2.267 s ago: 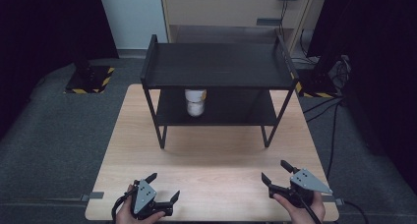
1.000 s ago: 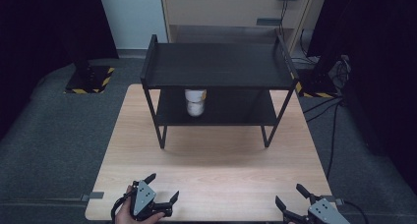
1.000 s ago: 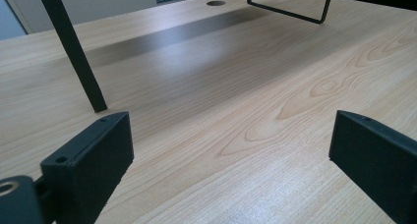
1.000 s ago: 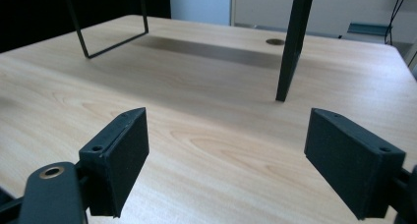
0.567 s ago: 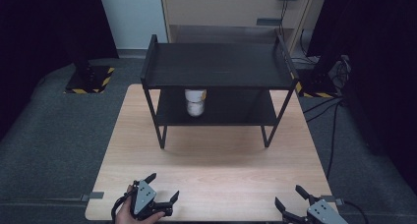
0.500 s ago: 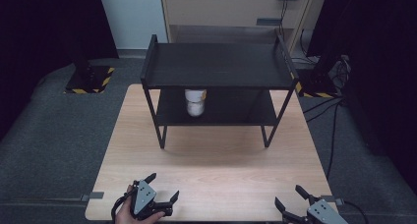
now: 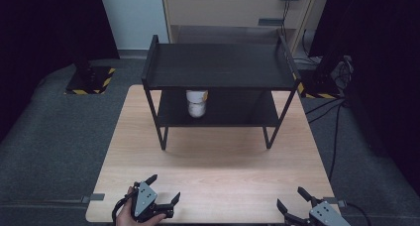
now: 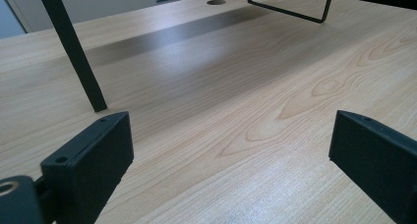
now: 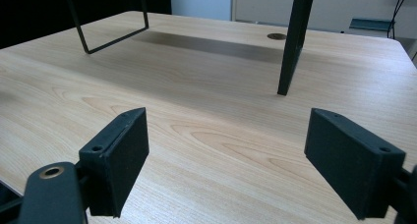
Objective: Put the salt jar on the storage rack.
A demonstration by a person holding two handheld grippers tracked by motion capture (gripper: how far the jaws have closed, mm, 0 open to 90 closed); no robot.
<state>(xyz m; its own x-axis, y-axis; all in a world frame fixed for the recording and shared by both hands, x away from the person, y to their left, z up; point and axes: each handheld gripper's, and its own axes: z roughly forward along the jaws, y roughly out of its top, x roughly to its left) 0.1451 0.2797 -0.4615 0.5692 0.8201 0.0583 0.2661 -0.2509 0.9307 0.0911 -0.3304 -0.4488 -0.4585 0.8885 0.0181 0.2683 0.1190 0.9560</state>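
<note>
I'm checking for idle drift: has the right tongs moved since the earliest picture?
Yes. The right tongs has drawn back toward the table's near edge.

Two black jaws with flat rectangular pads are carried by each gripper, left gripper point(image 7: 163, 202) and right gripper point(image 7: 296, 211). Small screw holes are seen on the pads; a grey three-cornered plate is mounted behind the jaws.

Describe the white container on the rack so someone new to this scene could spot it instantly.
Start at the wooden table and find the black two-tier rack standing on its far half. The container stands upright on the lower shelf, left of centre, under the top shelf. It is small and white with a yellowish band near the top, and it is the one pale item on the dark rack.
</note>
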